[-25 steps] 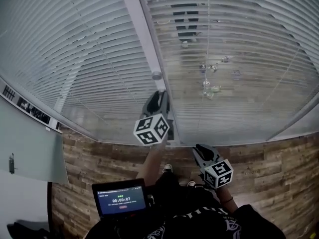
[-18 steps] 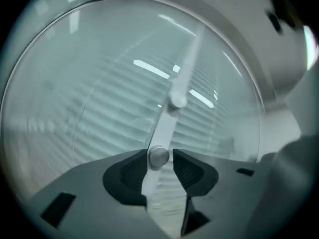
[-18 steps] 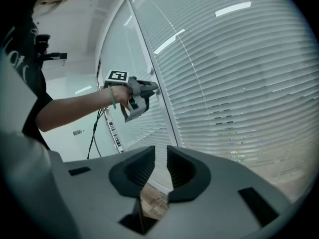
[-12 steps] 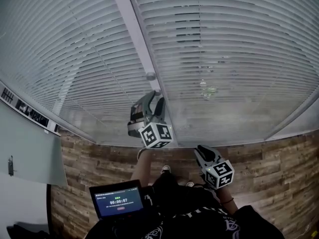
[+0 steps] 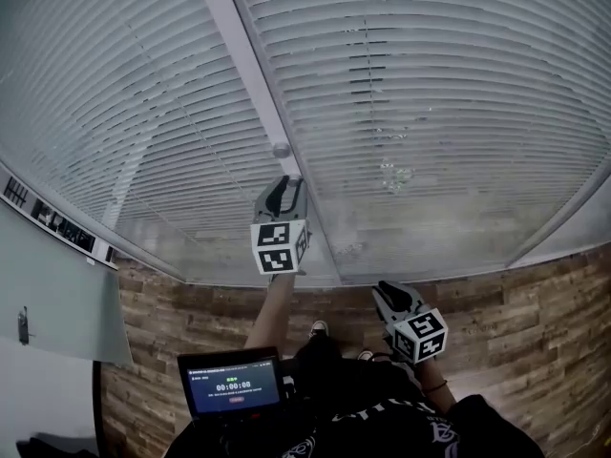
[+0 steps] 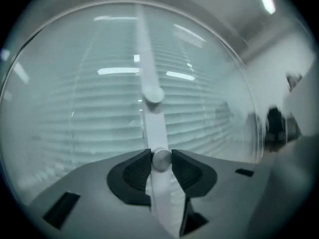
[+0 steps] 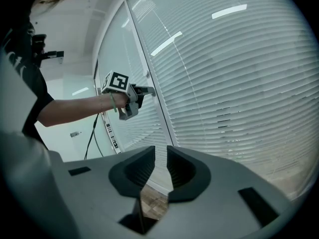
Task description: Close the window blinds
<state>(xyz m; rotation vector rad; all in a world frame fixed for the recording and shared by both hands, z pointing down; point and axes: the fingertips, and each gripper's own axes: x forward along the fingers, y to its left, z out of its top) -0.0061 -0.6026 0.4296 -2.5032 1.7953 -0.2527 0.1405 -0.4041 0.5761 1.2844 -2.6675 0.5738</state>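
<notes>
grey right gripper (image 7: pixel 160 169) sits low and nearest, jaws a narrow gap apart, nothing between them. left gripper (image 5: pixel 284 187) is up at the white window post (image 5: pixel 239 55); its jaws have just been closing, and i read the pads as pinching the silver knob (image 6: pixel 161 159). beyond, white blinds (image 5: pixel 458 84) cover both panes.

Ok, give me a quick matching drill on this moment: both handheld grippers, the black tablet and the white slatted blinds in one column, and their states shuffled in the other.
1 left gripper
2 right gripper
3 black tablet
4 white slatted blinds

A jaws apart, nothing between them
B showing a timer
C clamped on the round silver knob
D lowered, slats horizontal

Pairs: 1-C, 2-A, 3-B, 4-D.
The left jaws have just been closing, with the knob between them.
</notes>
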